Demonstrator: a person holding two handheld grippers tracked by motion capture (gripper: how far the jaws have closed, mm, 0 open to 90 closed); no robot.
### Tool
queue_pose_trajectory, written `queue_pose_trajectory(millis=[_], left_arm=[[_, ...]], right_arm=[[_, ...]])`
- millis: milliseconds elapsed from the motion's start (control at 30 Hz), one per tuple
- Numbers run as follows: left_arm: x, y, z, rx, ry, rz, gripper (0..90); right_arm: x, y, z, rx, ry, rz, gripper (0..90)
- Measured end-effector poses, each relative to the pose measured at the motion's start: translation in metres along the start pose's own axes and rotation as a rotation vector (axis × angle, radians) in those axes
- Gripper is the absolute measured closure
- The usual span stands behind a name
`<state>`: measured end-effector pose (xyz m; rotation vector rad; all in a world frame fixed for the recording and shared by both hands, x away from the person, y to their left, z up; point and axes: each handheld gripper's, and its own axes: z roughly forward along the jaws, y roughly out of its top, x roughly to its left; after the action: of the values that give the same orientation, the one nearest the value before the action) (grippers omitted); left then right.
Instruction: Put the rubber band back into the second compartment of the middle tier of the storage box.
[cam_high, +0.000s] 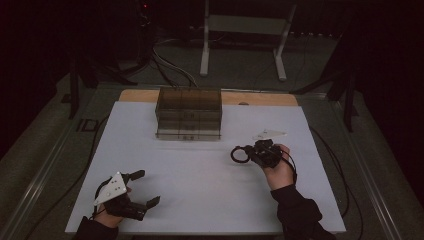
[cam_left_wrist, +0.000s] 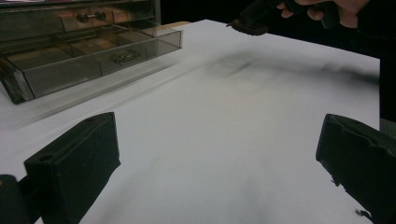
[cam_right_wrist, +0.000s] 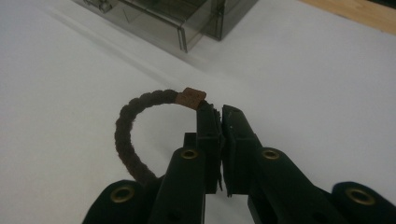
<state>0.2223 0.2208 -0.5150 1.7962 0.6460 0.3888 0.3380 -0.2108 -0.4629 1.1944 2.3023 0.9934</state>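
— What's in that smoky plastic box (cam_high: 188, 114) at the far side of the white sheet (cam_high: 200, 190)?

— It's a see-through drawer organizer, brownish tint, stacked in tiers. From the left gripper view the lowest drawer (cam_left_wrist: 93, 58) is pulled out toward us and split into compartments by dividers. There's a small metal handle on its front, and another on the drawer above. I can't make out anything lying in the compartments; the plastic is too dark and blurred.

— And the ring the person is carrying?

— A braided hair tie (cam_right_wrist: 135, 135), dark brown, twisted like rope into a loop, with a small tan tag (cam_right_wrist: 190, 97) where the ends meet. It's in front of the box and off to its right, lifted above the sheet.

— Held how?

— The right gripper (cam_right_wrist: 220, 114) has its jaws pressed nearly together, pinching the loop just beside the tag, so the rest of the ring stands out to the side of the jaws. From above, the loop (cam_high: 240, 154) sticks out toward the box's side of the hand.

— The other hand?

— The left gripper (cam_high: 145, 187) sits well away from the box, at the near left corner of the sheet, jaws spread wide with nothing between them, pointing roughly across toward the box's right.
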Motion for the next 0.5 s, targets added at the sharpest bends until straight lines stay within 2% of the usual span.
queue_pose_trajectory(millis=[500], left_arm=[[0.0,0.0,0.0,-0.001,-0.002,0.002,0.2]], right_arm=[[0.009,0.022,0.006,-0.022,0.013,-0.027,86.0]])
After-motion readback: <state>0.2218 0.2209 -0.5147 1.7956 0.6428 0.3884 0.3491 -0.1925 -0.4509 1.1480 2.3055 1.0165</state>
